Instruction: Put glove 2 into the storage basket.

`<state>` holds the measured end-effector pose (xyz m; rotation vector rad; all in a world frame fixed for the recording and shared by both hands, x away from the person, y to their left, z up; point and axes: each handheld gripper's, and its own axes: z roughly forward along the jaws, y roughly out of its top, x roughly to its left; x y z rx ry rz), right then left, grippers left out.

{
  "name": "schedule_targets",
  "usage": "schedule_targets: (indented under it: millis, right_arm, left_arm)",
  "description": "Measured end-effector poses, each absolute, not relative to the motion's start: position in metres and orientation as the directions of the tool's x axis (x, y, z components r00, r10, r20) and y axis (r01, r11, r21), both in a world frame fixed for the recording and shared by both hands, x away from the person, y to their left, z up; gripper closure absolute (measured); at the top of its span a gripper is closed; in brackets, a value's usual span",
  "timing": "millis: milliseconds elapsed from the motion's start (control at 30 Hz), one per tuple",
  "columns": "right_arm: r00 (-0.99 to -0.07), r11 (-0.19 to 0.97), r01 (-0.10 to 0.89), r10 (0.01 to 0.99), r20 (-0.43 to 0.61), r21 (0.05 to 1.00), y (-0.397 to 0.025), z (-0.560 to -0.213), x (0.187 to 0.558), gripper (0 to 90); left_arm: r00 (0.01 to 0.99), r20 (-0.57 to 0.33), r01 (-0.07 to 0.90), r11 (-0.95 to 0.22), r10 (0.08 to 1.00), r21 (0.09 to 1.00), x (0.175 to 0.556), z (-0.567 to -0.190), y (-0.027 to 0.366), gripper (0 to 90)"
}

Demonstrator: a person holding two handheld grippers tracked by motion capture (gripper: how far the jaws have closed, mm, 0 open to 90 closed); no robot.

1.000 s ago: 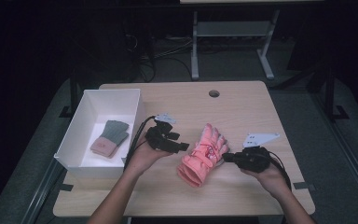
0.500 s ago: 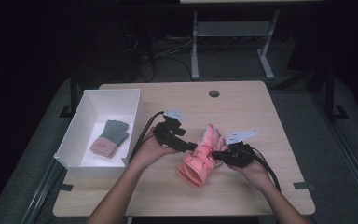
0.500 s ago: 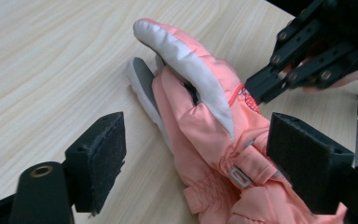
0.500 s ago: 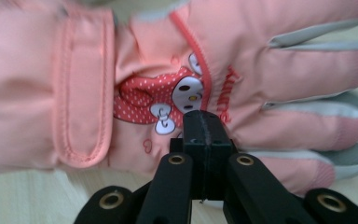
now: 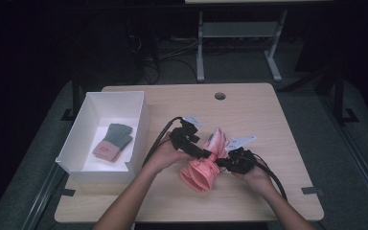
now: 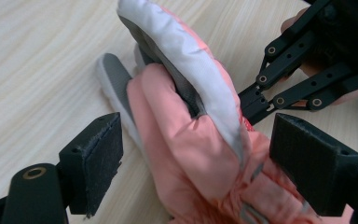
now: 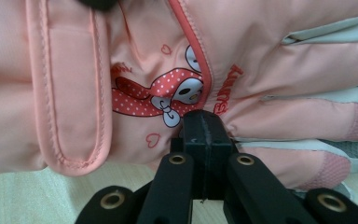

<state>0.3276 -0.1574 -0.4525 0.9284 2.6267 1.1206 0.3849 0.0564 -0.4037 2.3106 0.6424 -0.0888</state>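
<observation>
At the table's (image 5: 268,110) left edge stands a white box (image 5: 136,139) with a small grey and pink glove (image 5: 112,142) lying inside. Just right of it, my left claw (image 6: 193,154) is spread wide, its pads either side of the pink ski glove (image 5: 203,165) but not pressing it. The glove lies bunched near the middle of the table, fingers pointing away from me. My right claw (image 7: 204,133) is pinched tight on the glove's edge, beside the printed cartoon.
</observation>
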Motion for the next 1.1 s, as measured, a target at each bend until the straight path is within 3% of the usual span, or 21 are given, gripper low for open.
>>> schedule_targets:
  millis: [633,1100]
  right_arm:
    - [-0.803,0.546,0.475,0.59,0.086,0.69,-0.156,-0.456,0.326,90.0]
    - [-0.802,0.546,0.475,0.591,0.085,0.69,-0.155,-0.457,0.326,90.0]
  left_arm:
    - [0.793,-0.445,0.607,-0.605,0.417,0.515,0.4,-0.452,0.051,13.5]
    - [0.757,-0.544,0.63,-0.622,0.362,0.464,0.406,-0.459,0.052,29.5]
